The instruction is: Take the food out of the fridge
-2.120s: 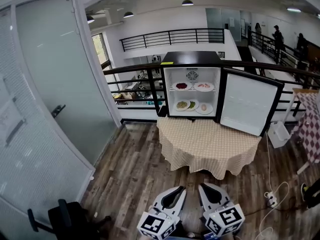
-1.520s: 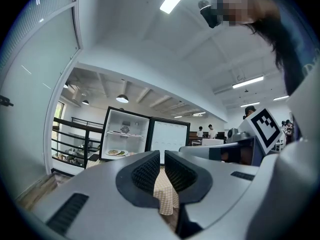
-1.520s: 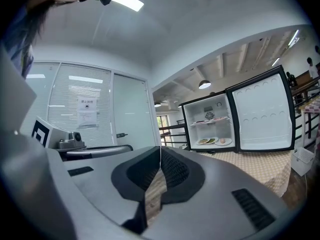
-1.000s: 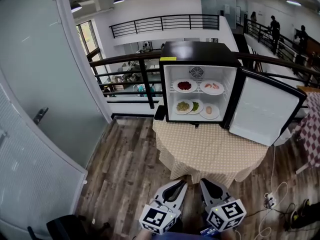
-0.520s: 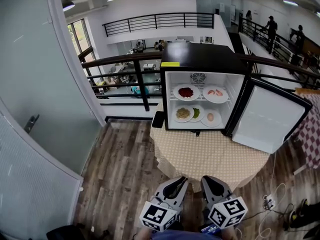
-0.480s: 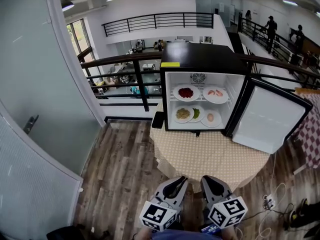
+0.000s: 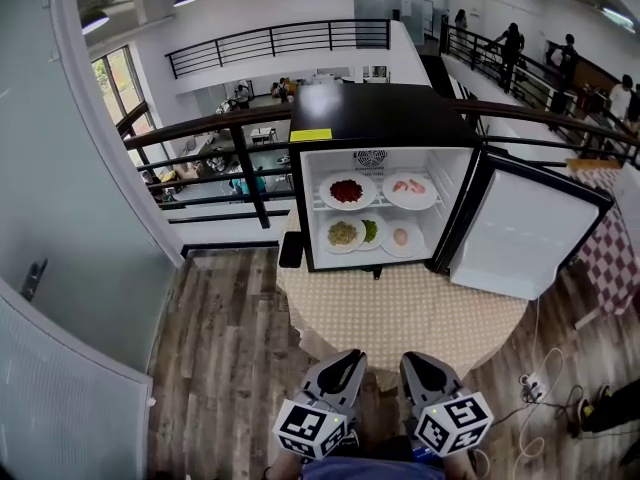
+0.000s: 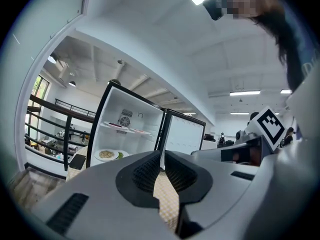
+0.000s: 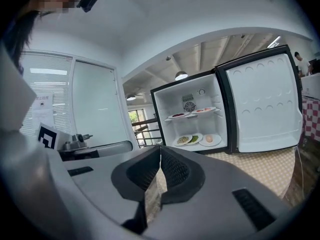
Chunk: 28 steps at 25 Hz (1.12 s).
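You now stand nearer the open fridge [image 7: 375, 118], food [image 7: 347, 190] still on its shelves, well apart from your left hand-held gripper [image 7: 348, 360] and right hand-held gripper [image 7: 420, 361], both closed and empty.

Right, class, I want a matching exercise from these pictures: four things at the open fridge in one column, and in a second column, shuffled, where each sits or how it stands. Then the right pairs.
Column one
1. plate of red food
2. plate of pink pieces
3. plate of yellowish food
4. fridge door

Column two
A. swung open, out to the right
B. lower row, left side
C. upper row, left side
D. upper row, right side

Pairs: 1-C, 2-D, 3-B, 4-A
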Each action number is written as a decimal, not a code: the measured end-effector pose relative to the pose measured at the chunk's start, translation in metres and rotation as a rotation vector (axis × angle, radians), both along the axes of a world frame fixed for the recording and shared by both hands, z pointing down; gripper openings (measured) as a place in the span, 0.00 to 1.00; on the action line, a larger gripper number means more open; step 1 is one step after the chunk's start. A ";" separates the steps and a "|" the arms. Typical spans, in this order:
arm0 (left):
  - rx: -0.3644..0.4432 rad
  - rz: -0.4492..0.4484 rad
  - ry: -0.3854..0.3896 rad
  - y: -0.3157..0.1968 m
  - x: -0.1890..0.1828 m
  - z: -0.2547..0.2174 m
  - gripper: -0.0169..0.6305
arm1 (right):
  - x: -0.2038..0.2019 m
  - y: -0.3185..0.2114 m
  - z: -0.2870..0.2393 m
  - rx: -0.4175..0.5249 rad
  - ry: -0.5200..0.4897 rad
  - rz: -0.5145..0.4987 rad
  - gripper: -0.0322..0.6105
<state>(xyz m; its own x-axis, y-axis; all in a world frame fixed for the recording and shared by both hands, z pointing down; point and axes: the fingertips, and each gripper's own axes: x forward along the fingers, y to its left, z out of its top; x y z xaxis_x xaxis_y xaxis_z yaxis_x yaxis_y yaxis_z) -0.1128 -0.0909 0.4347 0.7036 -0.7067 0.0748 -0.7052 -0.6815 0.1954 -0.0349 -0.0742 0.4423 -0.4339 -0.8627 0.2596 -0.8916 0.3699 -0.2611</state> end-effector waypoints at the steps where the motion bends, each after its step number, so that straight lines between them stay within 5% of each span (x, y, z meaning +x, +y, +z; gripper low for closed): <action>1: -0.006 0.009 0.000 -0.001 0.003 0.002 0.09 | 0.002 -0.001 0.001 -0.006 0.000 0.009 0.08; 8: -0.029 0.030 0.007 -0.009 0.022 0.006 0.09 | 0.013 -0.009 0.006 -0.030 -0.001 0.016 0.08; 15: -0.082 -0.021 0.065 -0.082 0.026 0.009 0.09 | 0.025 -0.086 0.010 -0.038 -0.010 -0.013 0.08; 28: -0.082 -0.041 0.067 -0.195 0.105 0.005 0.09 | 0.099 -0.211 -0.001 0.006 0.006 -0.071 0.08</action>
